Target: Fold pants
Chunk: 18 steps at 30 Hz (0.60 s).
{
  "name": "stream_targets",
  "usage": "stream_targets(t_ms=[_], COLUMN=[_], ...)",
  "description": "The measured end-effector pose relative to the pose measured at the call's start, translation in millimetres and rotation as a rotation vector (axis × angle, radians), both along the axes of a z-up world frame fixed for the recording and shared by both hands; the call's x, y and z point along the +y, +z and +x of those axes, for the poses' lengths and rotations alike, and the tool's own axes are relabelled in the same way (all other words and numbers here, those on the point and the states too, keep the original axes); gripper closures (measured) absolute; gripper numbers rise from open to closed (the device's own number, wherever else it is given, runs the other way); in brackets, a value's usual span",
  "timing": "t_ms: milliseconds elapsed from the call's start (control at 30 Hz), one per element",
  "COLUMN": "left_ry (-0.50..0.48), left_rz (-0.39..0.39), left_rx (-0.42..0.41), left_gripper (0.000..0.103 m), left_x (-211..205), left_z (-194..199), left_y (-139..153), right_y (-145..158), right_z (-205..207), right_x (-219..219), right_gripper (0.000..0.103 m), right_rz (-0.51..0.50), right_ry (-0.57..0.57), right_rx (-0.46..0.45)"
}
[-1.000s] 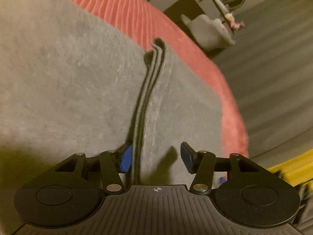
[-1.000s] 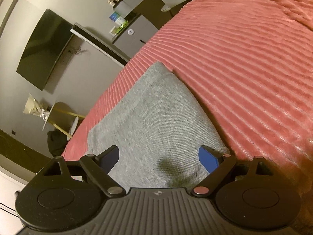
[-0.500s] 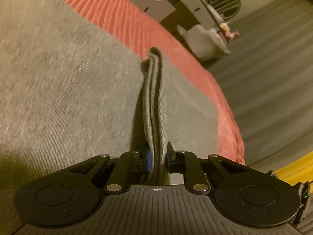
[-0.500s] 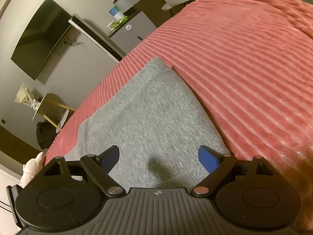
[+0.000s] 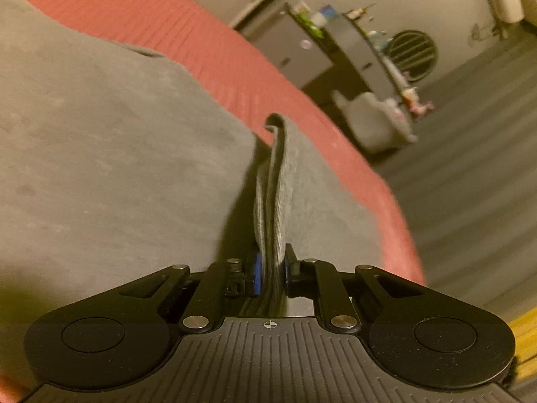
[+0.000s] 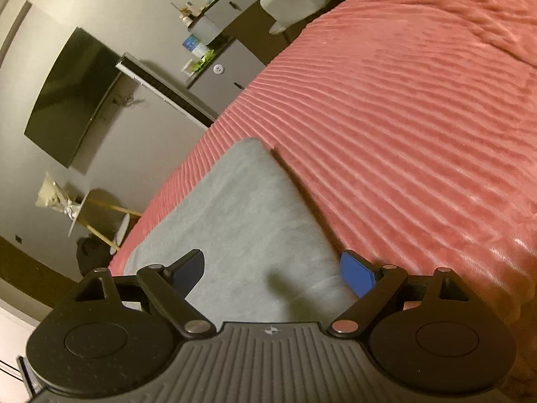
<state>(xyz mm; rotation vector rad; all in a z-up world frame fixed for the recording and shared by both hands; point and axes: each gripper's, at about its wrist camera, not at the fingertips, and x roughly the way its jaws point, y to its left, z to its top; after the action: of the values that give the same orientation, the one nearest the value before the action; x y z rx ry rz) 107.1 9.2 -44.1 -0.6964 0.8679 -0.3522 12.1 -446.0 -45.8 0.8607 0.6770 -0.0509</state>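
Note:
The grey pants (image 5: 110, 168) lie flat on a pink ribbed bedspread (image 5: 201, 40). My left gripper (image 5: 272, 273) is shut on the stacked edge layers of the pants, which rise as a thin ridge (image 5: 273, 181) ahead of the jaws, near the bed's right edge. In the right wrist view the pants (image 6: 241, 221) lie under my right gripper (image 6: 272, 273), which is open and empty just above the cloth, its blue pads (image 6: 357, 273) on either side of the pants' near end.
The bedspread (image 6: 402, 117) stretches far to the right. Beyond the bed stand a grey cabinet (image 6: 228, 70), a wall TV (image 6: 70, 97) and a small round side table (image 6: 97, 215). The floor (image 5: 470, 174) drops off right of the bed edge.
My left gripper closed on the pants' edge and has lifted it slightly. My right gripper stayed open and shifted a little over the pants.

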Motion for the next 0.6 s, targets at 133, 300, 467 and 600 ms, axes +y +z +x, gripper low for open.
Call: stream_targets(t_ms=[133, 300, 467, 600], left_ry=[-0.018, 0.096, 0.051, 0.003], left_rz=[0.137, 0.182, 0.057, 0.113], left_rx=[-0.002, 0.025, 0.046, 0.016], left_gripper=[0.087, 0.073, 0.048, 0.044], left_x=[-6, 6, 11, -9], left_z=[-9, -13, -6, 9], left_y=[8, 5, -4, -2], right_y=[0, 2, -1, -5], right_z=[5, 10, 14, 16], right_x=[3, 13, 12, 11], right_gripper=[0.014, 0.014, 0.014, 0.014], right_rz=[-0.022, -0.047, -0.02, 0.005], right_ry=[0.027, 0.09, 0.098, 0.093], right_rx=[0.015, 0.006, 0.028, 0.045])
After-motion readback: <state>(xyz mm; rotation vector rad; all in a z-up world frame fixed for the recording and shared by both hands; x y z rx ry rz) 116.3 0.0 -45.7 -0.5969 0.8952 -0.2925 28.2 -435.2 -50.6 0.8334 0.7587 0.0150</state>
